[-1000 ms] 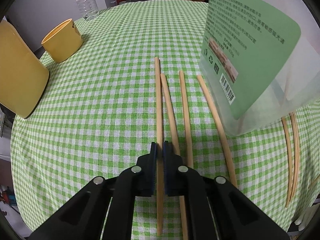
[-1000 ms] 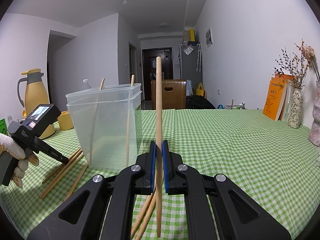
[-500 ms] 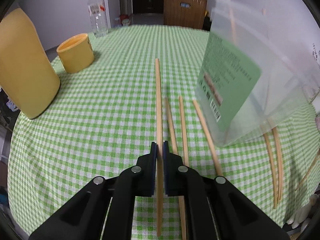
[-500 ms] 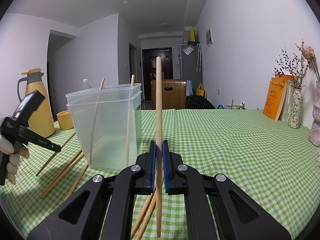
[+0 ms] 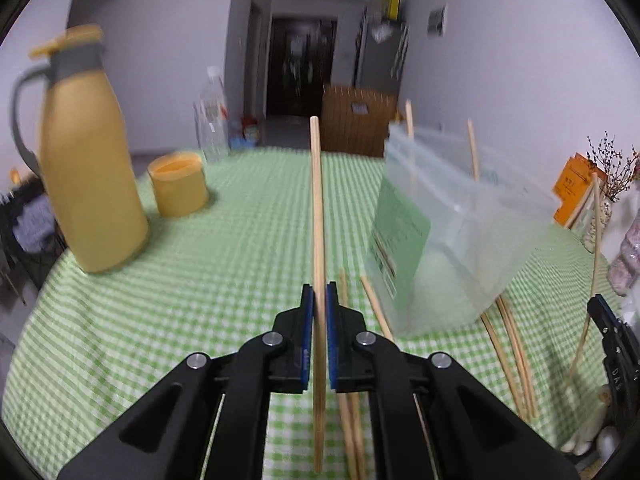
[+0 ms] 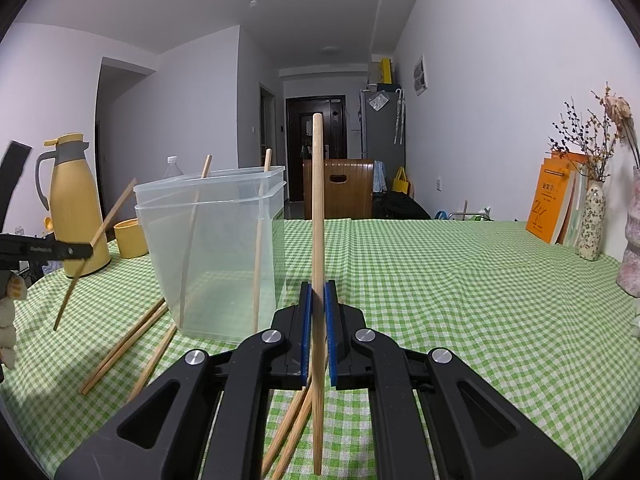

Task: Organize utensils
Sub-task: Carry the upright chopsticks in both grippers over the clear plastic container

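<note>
- Now both sets of jaws are clamped tight, each on one chopstick: the left gripper (image 5: 319,312) pinches its chopstick (image 5: 317,208) low on the shaft, the right gripper (image 6: 318,312) likewise with its own chopstick (image 6: 317,208).
- Best next, I judge: carry each tip above the rim of the clear container (image 6: 224,248), tilt it steeply, and let go only once the lower end is inside.
- Two sticks already lean inside the container; more loose chopsticks (image 6: 124,344) lie on the table (image 6: 460,288) at its base.
- Risk: a long free end knocking the container's wall.
</note>
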`<state>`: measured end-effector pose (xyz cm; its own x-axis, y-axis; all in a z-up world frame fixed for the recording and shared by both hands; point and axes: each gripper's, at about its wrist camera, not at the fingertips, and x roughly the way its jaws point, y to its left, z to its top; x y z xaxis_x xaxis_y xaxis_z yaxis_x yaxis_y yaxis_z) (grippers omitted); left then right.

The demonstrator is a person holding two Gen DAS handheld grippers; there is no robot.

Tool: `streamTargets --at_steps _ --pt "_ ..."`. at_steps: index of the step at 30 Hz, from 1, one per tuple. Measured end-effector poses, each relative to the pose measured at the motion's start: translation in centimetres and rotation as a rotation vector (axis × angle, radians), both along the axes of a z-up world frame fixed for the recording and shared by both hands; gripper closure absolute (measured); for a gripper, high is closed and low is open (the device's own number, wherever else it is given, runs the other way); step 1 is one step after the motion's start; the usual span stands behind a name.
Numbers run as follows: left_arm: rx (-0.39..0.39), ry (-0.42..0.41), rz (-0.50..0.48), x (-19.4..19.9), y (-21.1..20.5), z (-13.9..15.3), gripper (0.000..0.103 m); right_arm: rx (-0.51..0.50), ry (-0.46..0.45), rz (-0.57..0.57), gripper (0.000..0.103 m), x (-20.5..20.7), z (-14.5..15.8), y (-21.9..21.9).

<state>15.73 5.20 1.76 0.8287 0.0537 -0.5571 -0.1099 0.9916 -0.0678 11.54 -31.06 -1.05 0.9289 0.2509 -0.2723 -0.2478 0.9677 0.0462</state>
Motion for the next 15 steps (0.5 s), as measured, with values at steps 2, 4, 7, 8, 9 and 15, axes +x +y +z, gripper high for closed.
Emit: streamTargets --at_steps 2,4,7,8,9,15 --pt "0.020 -0.045 0.015 -0.9 0.0 0.2 0.099 -0.003 -0.003 0.005 0.096 0.0 0.0 0.1" --pt "0.021 -0.083 0.027 -1.7 -0.1 0.5 0.099 -0.009 -0.004 0.010 0.096 -0.2 0.0 0.3" --pt "0.018 -0.127 0.042 -2.6 -0.2 0.8 0.099 -0.015 -0.015 0.014 0.096 -0.5 0.0 0.5" --pt "0.013 -0.134 0.041 -3.0 -0.3 0.9 0.099 -0.015 -0.018 0.013 0.096 -0.5 0.0 0.4" --pt "0.007 -0.140 0.039 -3.2 -0.4 0.9 0.099 -0.015 -0.020 0.013 0.096 -0.5 0.0 0.4" --pt "-0.001 -0.167 0.023 -3.7 -1.1 1.4 0.099 -0.008 -0.016 0.017 0.096 -0.5 0.2 0.6"
